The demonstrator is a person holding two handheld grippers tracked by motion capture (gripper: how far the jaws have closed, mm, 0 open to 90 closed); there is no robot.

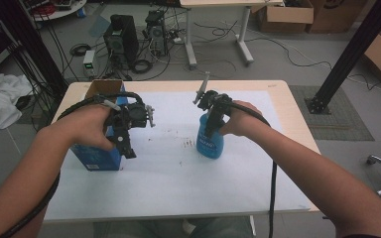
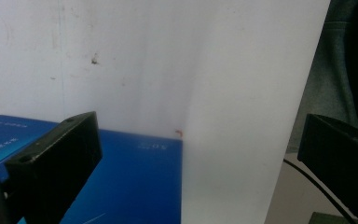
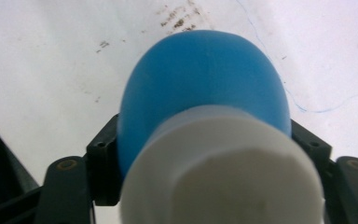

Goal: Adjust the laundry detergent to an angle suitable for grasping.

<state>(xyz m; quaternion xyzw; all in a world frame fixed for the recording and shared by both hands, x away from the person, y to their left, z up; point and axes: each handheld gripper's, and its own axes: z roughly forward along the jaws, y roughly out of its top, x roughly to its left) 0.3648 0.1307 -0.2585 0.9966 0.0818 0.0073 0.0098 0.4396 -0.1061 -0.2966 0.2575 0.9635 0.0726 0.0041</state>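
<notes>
The blue bottle (image 1: 210, 141) is seen standing upright on the white sheet (image 1: 178, 183) of the table (image 1: 287, 99), right of the blue box (image 1: 96, 156), well apart from it. The bottle appears to be already set down; what is left is judged to be the withdrawal of the right tool (image 1: 212, 130). Its jaws sit on either side of the bottle below the white cap (image 3: 223, 172); whether they press cannot be told. The left tool (image 1: 124, 141) is held wide open above the box, grasping nothing.
</notes>
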